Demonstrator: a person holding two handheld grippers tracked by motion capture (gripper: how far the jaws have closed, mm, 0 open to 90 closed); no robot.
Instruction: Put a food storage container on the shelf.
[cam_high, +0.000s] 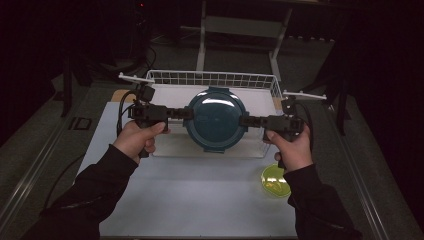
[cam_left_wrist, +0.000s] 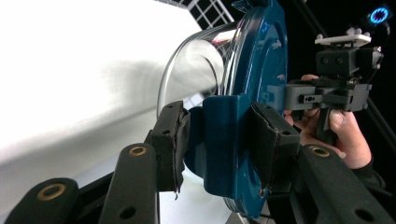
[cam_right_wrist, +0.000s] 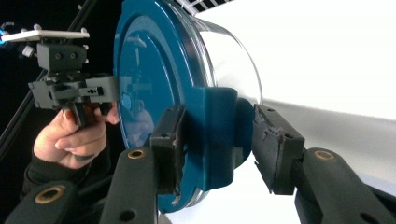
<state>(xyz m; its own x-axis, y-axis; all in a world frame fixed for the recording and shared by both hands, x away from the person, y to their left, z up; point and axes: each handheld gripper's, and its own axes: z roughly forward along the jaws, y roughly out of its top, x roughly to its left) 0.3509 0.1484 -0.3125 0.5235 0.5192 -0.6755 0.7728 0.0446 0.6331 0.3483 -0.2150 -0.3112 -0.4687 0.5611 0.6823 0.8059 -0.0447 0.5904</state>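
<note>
A round glass container (cam_high: 215, 122) with a dark teal lid (cam_left_wrist: 261, 60) hangs between my two grippers over the white table top, lid upward. My left gripper (cam_high: 186, 113) comes in from the left and is shut on the lid's side latch (cam_left_wrist: 224, 140); its pads (cam_left_wrist: 170, 140) press on both sides of the latch. My right gripper (cam_high: 246, 120) comes in from the right and is shut on the opposite latch (cam_right_wrist: 215, 135). In the left gripper view my left gripper (cam_left_wrist: 219, 140) faces the right gripper (cam_left_wrist: 292, 95) across the lid. In the right gripper view the glass wall (cam_right_wrist: 233, 60) shows behind the lid.
A white wire basket (cam_high: 215, 79) stands at the back of the table behind the container. A small yellow-green bowl (cam_high: 275, 181) sits at the front right, near the person's right sleeve. The white table top (cam_high: 200, 200) stretches toward the front edge.
</note>
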